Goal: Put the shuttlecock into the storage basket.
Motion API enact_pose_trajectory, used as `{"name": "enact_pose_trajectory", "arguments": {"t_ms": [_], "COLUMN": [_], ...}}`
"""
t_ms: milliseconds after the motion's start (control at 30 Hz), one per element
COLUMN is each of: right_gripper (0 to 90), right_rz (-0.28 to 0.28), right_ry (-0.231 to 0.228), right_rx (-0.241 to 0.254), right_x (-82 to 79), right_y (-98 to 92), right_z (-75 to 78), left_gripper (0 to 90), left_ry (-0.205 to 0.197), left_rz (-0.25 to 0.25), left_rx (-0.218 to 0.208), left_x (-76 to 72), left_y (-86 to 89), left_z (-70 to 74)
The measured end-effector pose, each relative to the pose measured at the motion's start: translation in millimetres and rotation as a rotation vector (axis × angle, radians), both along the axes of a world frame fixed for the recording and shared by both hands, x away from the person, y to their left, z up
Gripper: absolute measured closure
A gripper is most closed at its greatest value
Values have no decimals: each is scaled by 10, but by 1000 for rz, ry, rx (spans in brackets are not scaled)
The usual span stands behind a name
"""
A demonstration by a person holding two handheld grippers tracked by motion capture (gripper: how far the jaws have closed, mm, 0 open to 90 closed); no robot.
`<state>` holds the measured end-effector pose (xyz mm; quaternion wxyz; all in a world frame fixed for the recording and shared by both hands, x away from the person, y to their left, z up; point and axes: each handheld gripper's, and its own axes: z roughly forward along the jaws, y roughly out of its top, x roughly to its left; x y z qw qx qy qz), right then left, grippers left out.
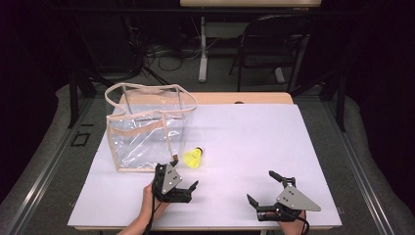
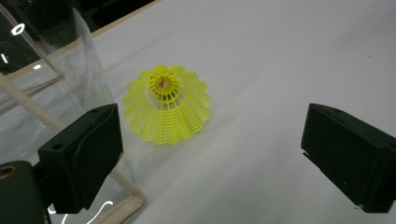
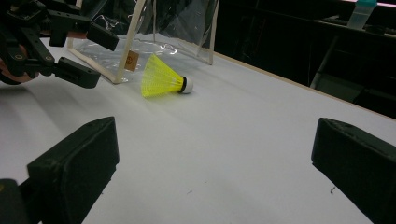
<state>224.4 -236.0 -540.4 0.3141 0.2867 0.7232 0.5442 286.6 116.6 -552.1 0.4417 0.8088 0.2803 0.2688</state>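
So I'm lining up my left gripper on the yellow shuttlecock, which lies on its side on the white tabletop, just beside the front corner of the clear bag. My jaws are spread wide with nothing between them, the mesh skirt opening pointing back at me in the left gripper view. My right gripper is parked well off to the side, jaws also spread and empty.

What worries me: that skirt is light, springy plastic. If I pinch too hard it'll probably crumple, and if I catch only the rim it could squirt out and roll away on its round cork end. My left-hand jaw also sits right by the bag's trim, so closing in could snag or shove the bag instead. Nudge the shuttlecock first and it likely just skids across the tabletop.
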Motion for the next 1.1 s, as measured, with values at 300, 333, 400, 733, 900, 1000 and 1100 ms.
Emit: {"name": "enact_pose_trajectory", "arguments": {"t_ms": [300, 333, 400, 733, 900, 1000, 1100], "right_gripper": [4, 4, 4, 5, 8, 9, 10], "right_rz": [3, 3, 2, 5, 7, 9, 10], "right_ry": [3, 5, 7, 11, 17, 23, 26], "right_rx": [-1, 0, 0, -3, -3, -3, 0], "right_x": [-1, -1, -1, 5, 7, 11, 14], "right_y": [-1, -1, -2, -4, -3, -3, -5], "right_z": [0, 0, 0, -3, -5, -9, -11], "left_gripper": [190, 213, 263, 441, 514, 554, 583], "left_ry": [14, 17, 29, 77, 99, 110, 121], "left_rz": [10, 16, 20, 41, 53, 62, 69], "left_rx": [24, 28, 36, 57, 66, 79, 82], "left_x": [67, 79, 101, 222, 287, 315, 337], "left_y": [-119, -132, -158, -263, -306, -331, -349], "left_z": [1, 0, 0, -17, -28, -47, -66]}}
